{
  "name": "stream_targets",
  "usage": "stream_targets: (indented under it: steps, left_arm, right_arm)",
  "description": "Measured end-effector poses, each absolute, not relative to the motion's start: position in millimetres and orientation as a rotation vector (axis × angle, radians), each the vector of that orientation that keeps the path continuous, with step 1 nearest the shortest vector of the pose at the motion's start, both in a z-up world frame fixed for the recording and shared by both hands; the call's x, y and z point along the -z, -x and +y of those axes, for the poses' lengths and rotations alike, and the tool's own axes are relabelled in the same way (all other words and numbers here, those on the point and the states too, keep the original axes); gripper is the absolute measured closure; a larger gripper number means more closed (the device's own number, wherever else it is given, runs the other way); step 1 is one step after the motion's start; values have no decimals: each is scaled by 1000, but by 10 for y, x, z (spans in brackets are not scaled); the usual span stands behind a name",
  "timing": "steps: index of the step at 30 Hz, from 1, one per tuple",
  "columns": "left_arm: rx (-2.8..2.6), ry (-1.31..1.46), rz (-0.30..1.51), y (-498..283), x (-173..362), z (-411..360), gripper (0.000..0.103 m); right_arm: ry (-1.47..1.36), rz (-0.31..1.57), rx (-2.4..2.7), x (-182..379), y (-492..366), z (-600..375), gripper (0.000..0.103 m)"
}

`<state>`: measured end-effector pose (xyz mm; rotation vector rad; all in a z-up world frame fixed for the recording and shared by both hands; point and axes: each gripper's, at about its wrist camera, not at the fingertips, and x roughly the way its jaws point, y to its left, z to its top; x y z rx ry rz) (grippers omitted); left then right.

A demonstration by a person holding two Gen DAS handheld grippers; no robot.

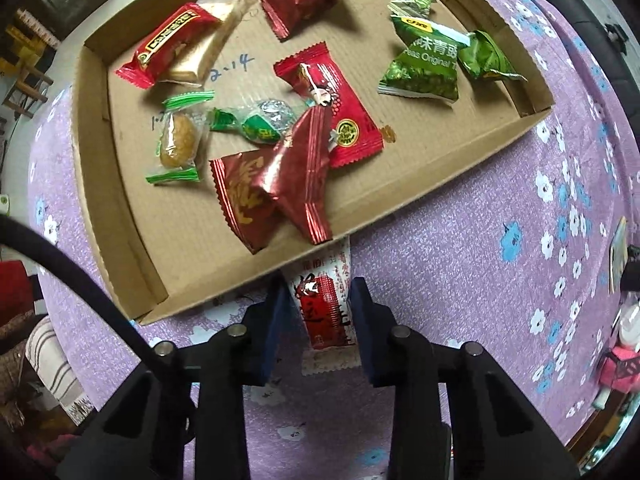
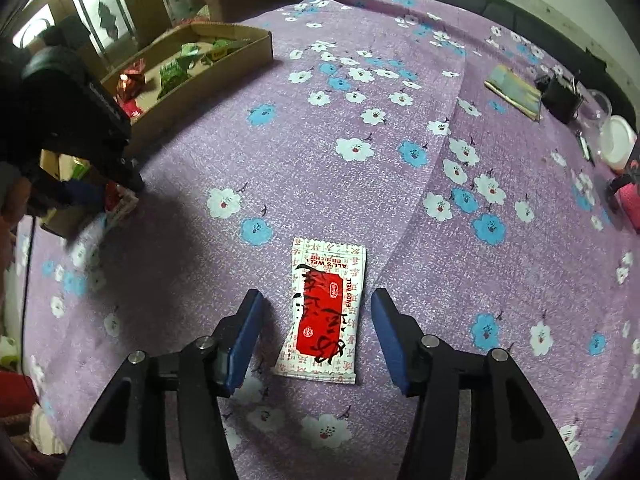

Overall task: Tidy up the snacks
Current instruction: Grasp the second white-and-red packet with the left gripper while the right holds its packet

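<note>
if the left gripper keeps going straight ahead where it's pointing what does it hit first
Probably the near wall of the cardboard tray. The left gripper holds a red-and-white packet right before it, though the height is unclear; it may pass over.

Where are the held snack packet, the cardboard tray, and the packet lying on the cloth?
held snack packet (image 1: pixel 326 312), left wrist view, red printed middle.
cardboard tray (image 1: pixel 400 188), left wrist view, bare floor.
red-and-white snack packet (image 2: pixel 322 314), right wrist view, red panel.

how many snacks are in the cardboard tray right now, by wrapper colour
Red or maroon wrappers: 5
Green packets: 3
Clear wrappers with green trim: 2
Gold wrapper: 1
Total in the cardboard tray: 11
</note>
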<state>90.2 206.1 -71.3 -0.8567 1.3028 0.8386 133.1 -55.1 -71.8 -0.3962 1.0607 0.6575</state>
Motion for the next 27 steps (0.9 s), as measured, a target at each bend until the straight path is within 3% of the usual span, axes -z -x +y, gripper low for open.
stream_targets:
  steps: [3, 6, 8, 27]
  left_arm:
    - [-807, 829, 1305, -887, 712, 2086, 76]
    - [-766, 792, 1310, -892, 705, 2076, 81]
    - [-746, 769, 1309, -886, 693, 2055, 81]
    - [-379, 399, 1355, -599, 682, 1324, 81]
  right_arm:
    - [391, 1061, -640, 715, -1337, -560, 50]
    - [417, 1042, -627, 686, -1285, -557, 72]
    - [429, 1039, -635, 680, -1239, -563, 75]
    - [354, 1056, -595, 678, -781, -877, 75]
